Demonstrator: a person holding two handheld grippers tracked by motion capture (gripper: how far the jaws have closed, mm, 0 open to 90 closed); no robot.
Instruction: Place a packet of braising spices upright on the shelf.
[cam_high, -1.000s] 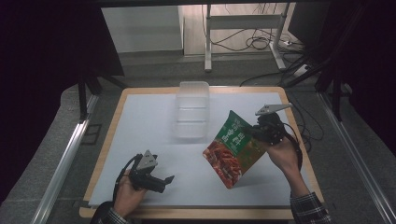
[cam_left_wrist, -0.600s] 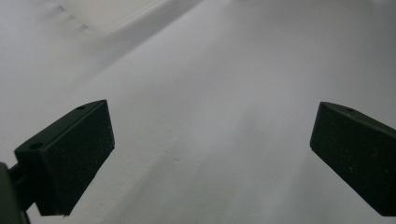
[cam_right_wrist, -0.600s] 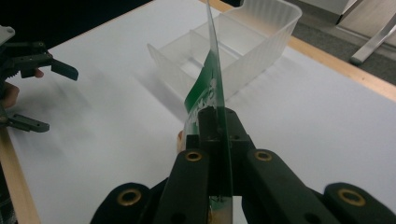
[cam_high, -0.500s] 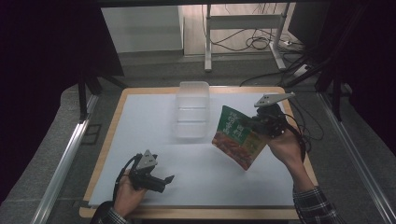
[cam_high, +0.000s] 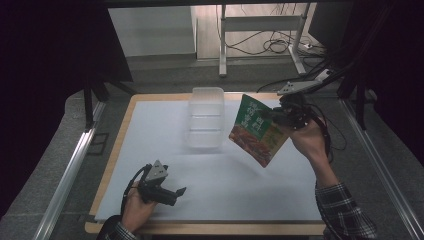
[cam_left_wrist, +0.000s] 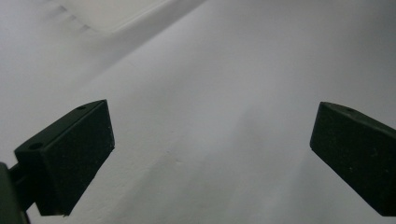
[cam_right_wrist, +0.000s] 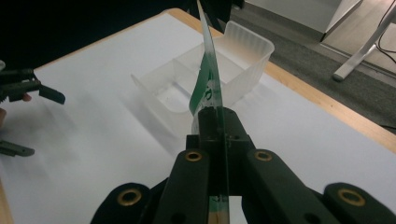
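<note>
A green and red food pouch (cam_high: 257, 131) hangs in the air to the right of a clear plastic container (cam_high: 205, 117). My right gripper (cam_high: 280, 116) is shut on the pouch's right edge. In the right gripper view the pouch (cam_right_wrist: 208, 79) stands edge-on between the jaws of my right gripper (cam_right_wrist: 218, 121), with the container (cam_right_wrist: 247, 46) just beyond it. My left gripper (cam_high: 172, 192) rests open near the front left of the white mat (cam_high: 150, 135). In the left gripper view the left gripper (cam_left_wrist: 210, 154) has its jaws wide apart over the bare mat, with nothing between them.
The wooden table edge (cam_high: 125, 120) frames the mat. Metal rails (cam_high: 70, 165) run along both sides. Cables (cam_high: 272, 47) and a desk frame lie on the floor behind. The left gripper (cam_right_wrist: 35, 122) also appears at the far left of the right gripper view.
My right gripper has lifted the pouch and carried it farther from the person, up beside the container. The left gripper has stayed in place.
</note>
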